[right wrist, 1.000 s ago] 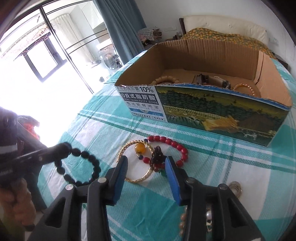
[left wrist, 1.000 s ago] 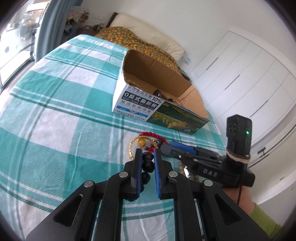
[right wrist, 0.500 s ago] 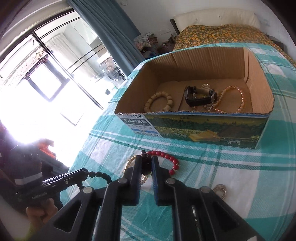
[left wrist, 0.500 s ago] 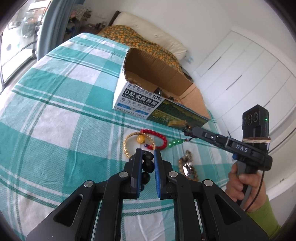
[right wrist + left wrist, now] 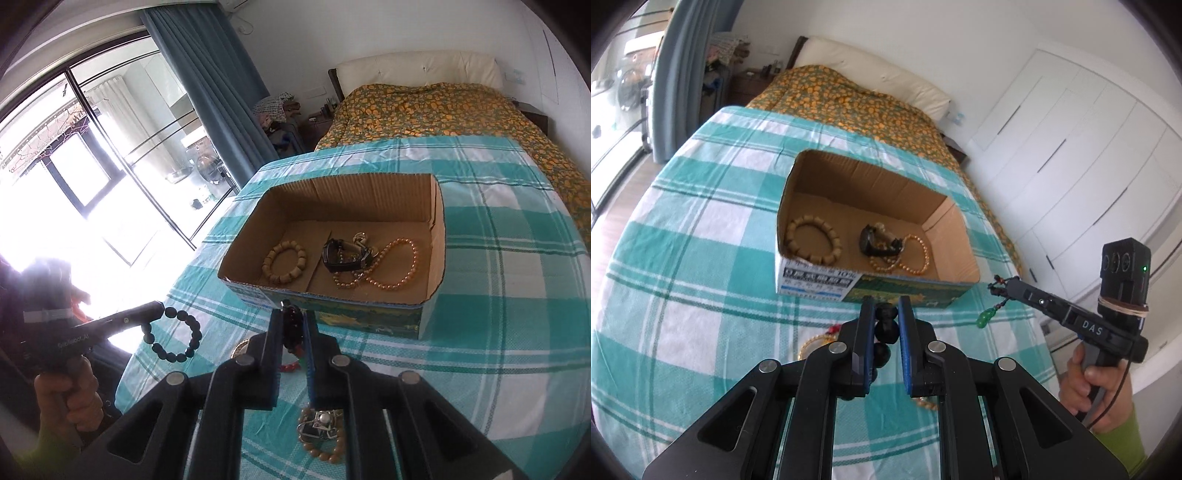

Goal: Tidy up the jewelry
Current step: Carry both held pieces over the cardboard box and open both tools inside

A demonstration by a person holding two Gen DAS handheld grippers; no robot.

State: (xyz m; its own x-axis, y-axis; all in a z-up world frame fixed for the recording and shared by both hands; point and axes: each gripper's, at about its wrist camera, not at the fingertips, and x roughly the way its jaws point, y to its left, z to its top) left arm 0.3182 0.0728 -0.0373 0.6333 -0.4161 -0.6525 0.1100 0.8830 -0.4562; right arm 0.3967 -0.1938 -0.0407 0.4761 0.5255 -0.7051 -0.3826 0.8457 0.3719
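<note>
My left gripper is shut on a black bead bracelet, which hangs in the air in the right wrist view. My right gripper is shut on a dark red bead bracelet with a green pendant that dangles below its tip. Both are raised just in front of the open cardboard box. The box holds a tan wooden bead bracelet, a black watch and a pearl strand.
On the teal checked cloth below lie a gold bangle, a red bead piece and a tan bead bracelet with a silver piece. A bed stands behind, wardrobe doors at right, windows at left.
Both grippers have risen and moved toward the box with their bracelets. The right gripper closed on the dark red bracelet and lifted it off the cloth.
</note>
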